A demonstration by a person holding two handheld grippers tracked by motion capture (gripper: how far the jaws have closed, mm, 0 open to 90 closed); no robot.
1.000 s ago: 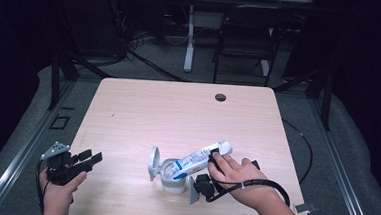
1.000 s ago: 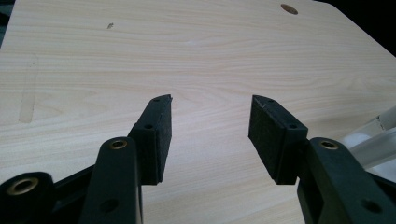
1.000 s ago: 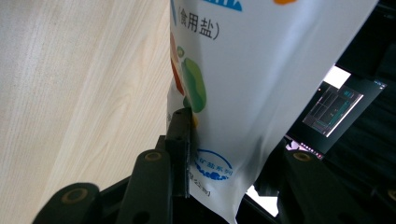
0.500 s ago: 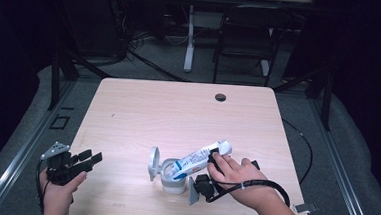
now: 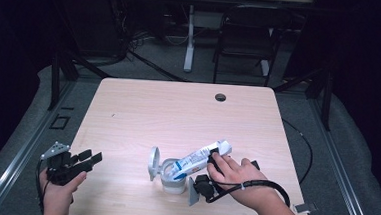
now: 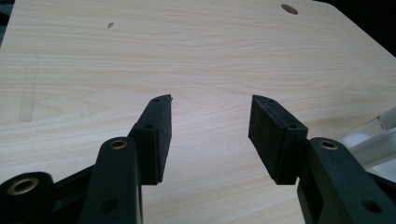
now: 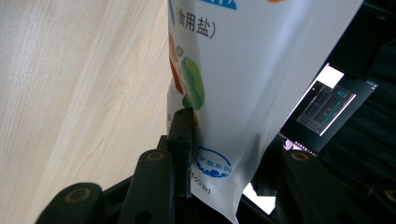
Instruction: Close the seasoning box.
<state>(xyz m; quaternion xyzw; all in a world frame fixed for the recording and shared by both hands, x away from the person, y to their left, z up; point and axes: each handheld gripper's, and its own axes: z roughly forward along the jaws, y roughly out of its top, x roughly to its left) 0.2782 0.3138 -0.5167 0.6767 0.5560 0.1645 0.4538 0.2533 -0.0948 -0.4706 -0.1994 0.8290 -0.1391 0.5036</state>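
Low over the near edge of the pale wooden bench (image 5: 178, 112), the right gripper (image 5: 215, 156) is clamped on a white printed salt bag with blue and green markings (image 5: 200, 159); in the right gripper view the bag (image 7: 243, 70) sits pinched between the two black jaws, one pad pressed flat against its printed face; the bag is tilted, its lower end dipping into a clear glass jar with a hinged lid standing open (image 5: 170, 179), which rests on the bench just beside the person's right hand (image 5: 237, 176); well apart at the bench's near left corner, the left gripper (image 5: 91, 159) hovers with its jaws spread wide and nothing between them, bare wood showing in the gap in the left gripper view (image 6: 210, 133).
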